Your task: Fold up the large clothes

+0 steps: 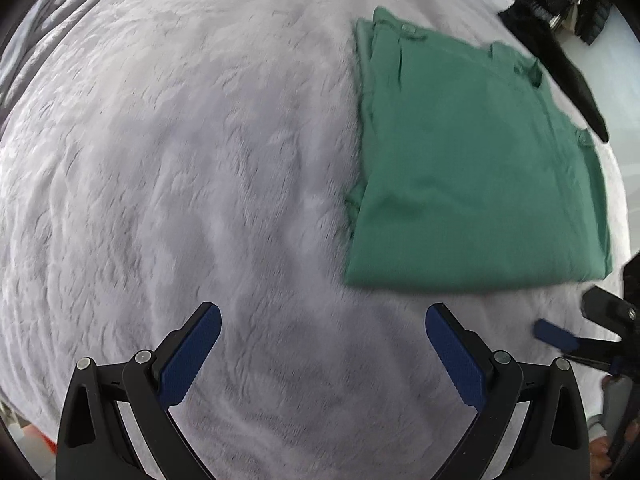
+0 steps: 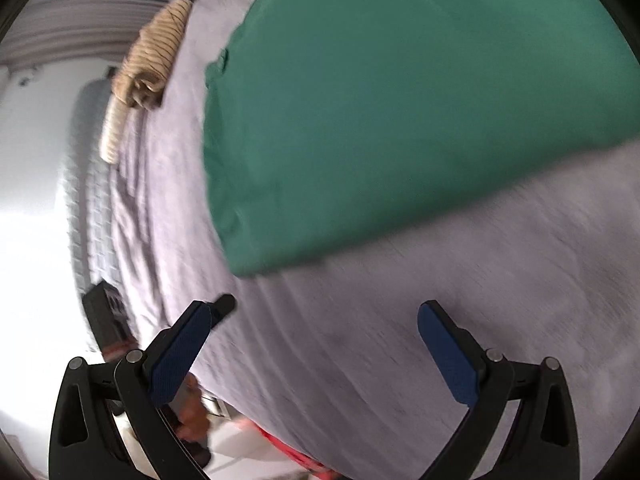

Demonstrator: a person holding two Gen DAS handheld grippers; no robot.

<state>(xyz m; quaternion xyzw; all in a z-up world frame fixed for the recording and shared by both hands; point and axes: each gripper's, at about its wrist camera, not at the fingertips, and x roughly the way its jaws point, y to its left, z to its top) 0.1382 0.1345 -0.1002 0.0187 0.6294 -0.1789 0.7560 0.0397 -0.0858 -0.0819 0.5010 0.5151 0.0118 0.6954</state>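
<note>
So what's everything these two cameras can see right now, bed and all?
green garment: one, green, folded flat into a rectangle on the right part of the bed, nothing touching it.
blanket: one, pale lilac-grey, fuzzy, covering the bed.
striped item: one, tan with dark stripes, at the far edge of the bed; too blurred to identify.
dark clothing: black, at the bed's far right corner, beyond the green garment.
dark box: one, black, beside the bed, low down.
left claw: one, black with blue pads, open, above the bare blanket.
right claw: one, black with blue pads, open, just short of the garment's near edge.
</note>
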